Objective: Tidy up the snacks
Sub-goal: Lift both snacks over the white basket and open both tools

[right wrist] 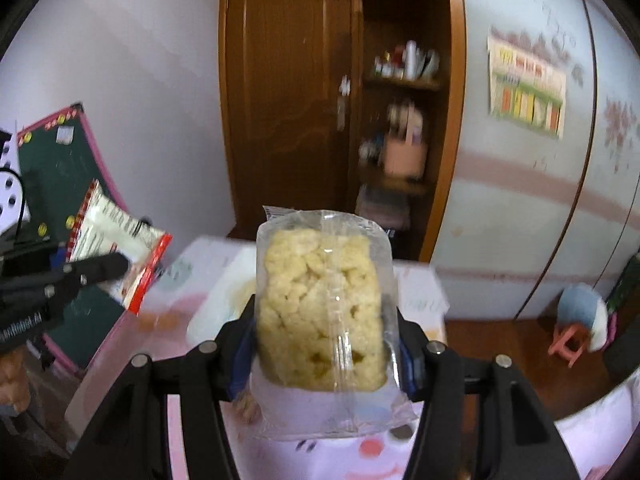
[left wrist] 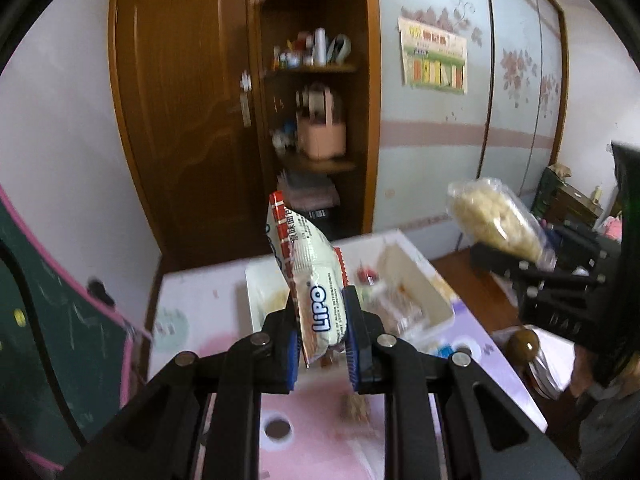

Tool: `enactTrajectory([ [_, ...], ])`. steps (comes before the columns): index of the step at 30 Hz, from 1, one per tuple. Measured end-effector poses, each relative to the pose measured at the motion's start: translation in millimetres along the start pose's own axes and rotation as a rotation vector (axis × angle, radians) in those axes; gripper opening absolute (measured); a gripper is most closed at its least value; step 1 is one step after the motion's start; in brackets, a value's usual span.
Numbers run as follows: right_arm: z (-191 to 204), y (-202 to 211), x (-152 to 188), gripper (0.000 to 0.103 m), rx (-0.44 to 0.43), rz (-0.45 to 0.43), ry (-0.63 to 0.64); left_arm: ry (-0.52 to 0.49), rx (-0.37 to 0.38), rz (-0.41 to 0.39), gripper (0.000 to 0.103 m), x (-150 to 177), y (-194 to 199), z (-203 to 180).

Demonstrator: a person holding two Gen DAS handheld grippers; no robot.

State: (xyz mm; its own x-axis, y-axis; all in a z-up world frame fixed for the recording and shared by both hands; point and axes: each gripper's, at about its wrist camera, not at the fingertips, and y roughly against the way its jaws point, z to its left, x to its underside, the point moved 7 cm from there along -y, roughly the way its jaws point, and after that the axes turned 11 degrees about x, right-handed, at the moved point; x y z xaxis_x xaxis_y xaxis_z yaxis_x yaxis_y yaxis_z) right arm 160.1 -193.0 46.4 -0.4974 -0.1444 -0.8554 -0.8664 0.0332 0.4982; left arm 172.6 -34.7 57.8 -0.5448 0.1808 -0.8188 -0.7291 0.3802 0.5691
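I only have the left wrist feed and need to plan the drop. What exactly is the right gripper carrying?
Observer: A clear packet of puffed rice cake, clamped upright between the right gripper pads.
Operator: Anything printed on it?
Observer: No print shows; the side facing the camera is a plain seam.
Operator: What is on the floor to its right?
Observer: A small pink stool stands there, beside the wardrobe.

Tray [left wrist: 434, 300] on table [left wrist: 192, 304], wardrobe [left wrist: 224, 112] behind, chalkboard [left wrist: 52, 344] left.
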Motion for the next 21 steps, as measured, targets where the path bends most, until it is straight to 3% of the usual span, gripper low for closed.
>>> enactTrajectory([
  [3, -9, -10, -34, 0.057, 0.020, -0.028, -0.020, -0.008, -0.008, -0.021, 0.016, -30, -10, 1],
  [8, -12, -38, -60, 0.057, 0.041, -0.024, -0.041, 0.018, -0.002, 0.000, 0.017, -59, -44, 10],
  [19, 6, -124, -40, 0.057, 0.076, 0.087, -0.008, 0.041, -0.041, 0.104, 0.017, -51, -138, 35],
  [21, 10, -139, -33, 0.057, 0.069, 0.116, 0.000, 0.039, -0.050, 0.129, 0.022, -44, -149, 36],
])
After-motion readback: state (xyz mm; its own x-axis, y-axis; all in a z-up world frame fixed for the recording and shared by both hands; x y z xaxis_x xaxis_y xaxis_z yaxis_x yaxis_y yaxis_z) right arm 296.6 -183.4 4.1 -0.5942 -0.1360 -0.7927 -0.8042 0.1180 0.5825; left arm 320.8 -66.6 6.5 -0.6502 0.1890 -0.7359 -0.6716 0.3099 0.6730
